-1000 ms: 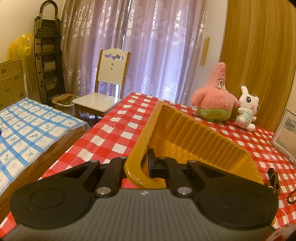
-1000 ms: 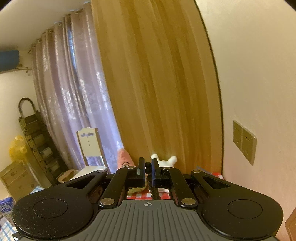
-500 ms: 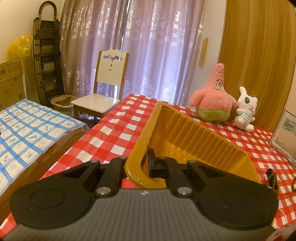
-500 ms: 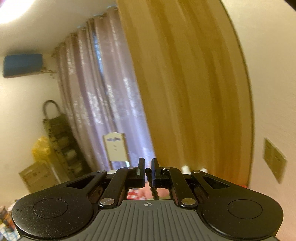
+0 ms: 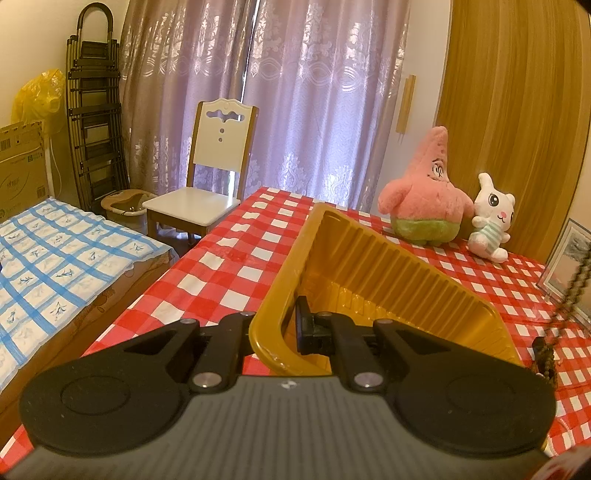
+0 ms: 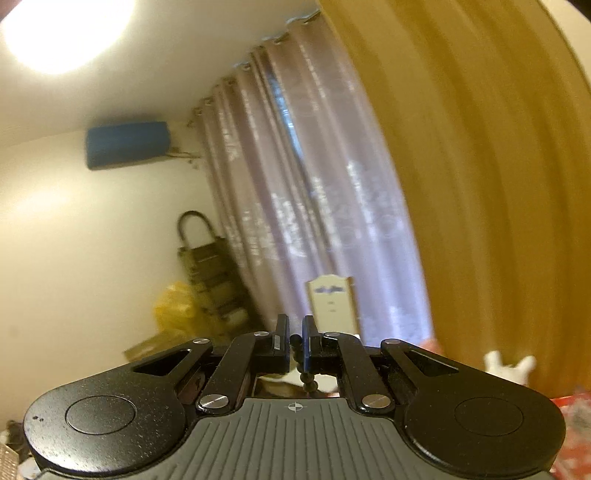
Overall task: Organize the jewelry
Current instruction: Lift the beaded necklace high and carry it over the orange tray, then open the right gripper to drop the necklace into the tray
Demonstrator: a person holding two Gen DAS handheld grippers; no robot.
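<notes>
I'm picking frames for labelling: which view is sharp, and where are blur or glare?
Left wrist view: sharp and evenly lit, fisheye bending the curtains at the edges. Right wrist view: background smeared by motion blur, ceiling light blown out at top left, only the right hand-held gripper and its bead strand crisp.

two matching sets of hand-held tongs, left tongs (image 5: 275, 328) and right tongs (image 6: 294, 341). matte black throughout, with broad rounded lobes bearing shallow circular recesses. slim angled link arms with triangular cut-outs, pinned by silver round-headed screws. ribbed grey housing at the base, stamped with a small white crosshair mark. flat rectangular black fingers (image 6: 282, 341) at the tips.
</notes>
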